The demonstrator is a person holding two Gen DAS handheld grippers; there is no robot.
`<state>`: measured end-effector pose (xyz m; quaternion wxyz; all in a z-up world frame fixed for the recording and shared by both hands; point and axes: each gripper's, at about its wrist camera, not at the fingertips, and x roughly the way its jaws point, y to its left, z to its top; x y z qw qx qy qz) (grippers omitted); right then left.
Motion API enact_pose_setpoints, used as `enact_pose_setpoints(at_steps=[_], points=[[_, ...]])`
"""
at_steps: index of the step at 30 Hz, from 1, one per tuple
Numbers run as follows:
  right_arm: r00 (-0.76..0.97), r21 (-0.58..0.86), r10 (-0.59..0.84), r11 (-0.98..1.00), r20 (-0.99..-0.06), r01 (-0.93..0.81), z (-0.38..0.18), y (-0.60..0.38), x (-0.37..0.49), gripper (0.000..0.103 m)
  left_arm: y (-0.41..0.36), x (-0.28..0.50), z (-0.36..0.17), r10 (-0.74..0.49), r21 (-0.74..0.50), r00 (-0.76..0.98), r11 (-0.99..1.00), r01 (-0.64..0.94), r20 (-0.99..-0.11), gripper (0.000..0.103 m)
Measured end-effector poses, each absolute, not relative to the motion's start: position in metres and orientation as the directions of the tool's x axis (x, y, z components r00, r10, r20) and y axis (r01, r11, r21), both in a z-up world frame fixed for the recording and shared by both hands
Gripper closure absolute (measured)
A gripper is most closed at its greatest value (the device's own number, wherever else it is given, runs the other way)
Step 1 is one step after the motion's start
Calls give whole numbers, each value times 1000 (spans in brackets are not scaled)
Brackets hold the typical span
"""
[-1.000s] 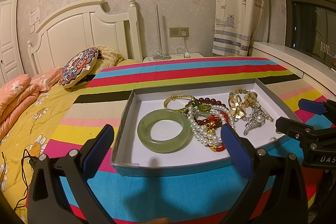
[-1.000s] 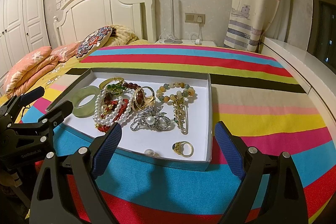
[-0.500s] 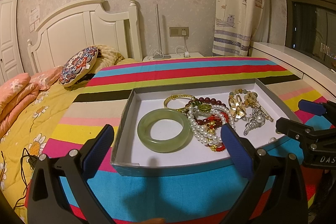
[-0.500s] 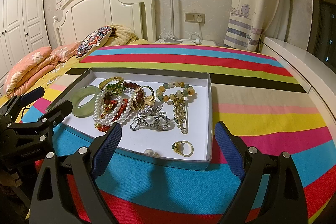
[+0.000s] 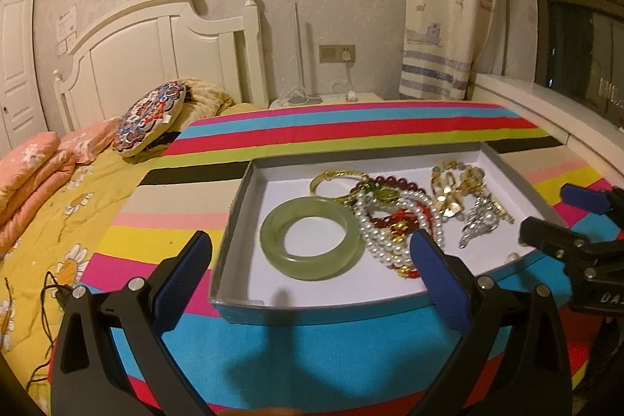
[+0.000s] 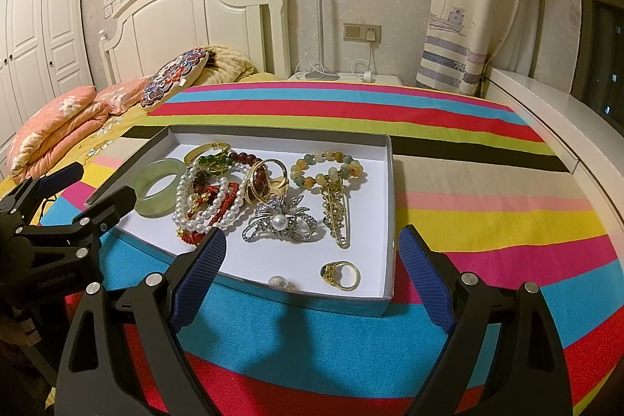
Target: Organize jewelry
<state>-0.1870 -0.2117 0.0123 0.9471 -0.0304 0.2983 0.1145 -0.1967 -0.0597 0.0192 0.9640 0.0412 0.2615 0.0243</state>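
1. Your left gripper (image 5: 312, 275) and right gripper (image 6: 312, 269) both hang at the near edge of the tray (image 6: 391, 221), jaws spread wide and holding nothing.
2. All the jewelry lies inside that shallow white tray on the striped cloth (image 6: 487, 189). The jade bangle (image 5: 310, 238) sits flat by itself toward the left. Just beside it, the pearl strand (image 6: 195, 205), red cord bracelet (image 6: 222, 209), dark red beads (image 6: 243, 157) and gold bangle (image 6: 206, 151) lie heaped and overlapping.
3. Further right, the silver brooch (image 6: 279, 221), the beaded bracelet (image 6: 331, 170) and the long gold pin (image 6: 335, 217) touch or nearly touch. The gold ring (image 6: 341, 274) and a loose pearl (image 6: 277, 282) lie apart near the front wall.
4. Judging the step: the scene fits either a sort yet to be made or pieces gathered back into one tray. No second box or divider shows, so you cannot settle which.
5. Should you pick from the heap, expect tangles: the pearls and red cord seem interlaced, so one lifted strand would likely drag its neighbours. The jade bangle and ring stand clear enough for a clean pinch.
6. The tray's front wall stands between your fingers and the small pieces, so you would need to come in from above.
7. Your grippers sit close side by side; mind that they could collide over the middle. The quilts (image 6: 58, 127) and cushion (image 5: 150, 119) lie well away.
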Motion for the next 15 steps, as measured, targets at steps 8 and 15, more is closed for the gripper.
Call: enact_pose_setpoints(at_steps=[8, 15], points=[[795, 14, 203, 971, -572, -238, 12, -211, -189, 17, -65, -198, 15, 58, 110, 850, 994, 0, -524, 2], [718, 56, 275, 948, -640, -313, 10, -207, -213, 17, -55, -209, 16, 42, 64, 765, 998, -1, -643, 2]])
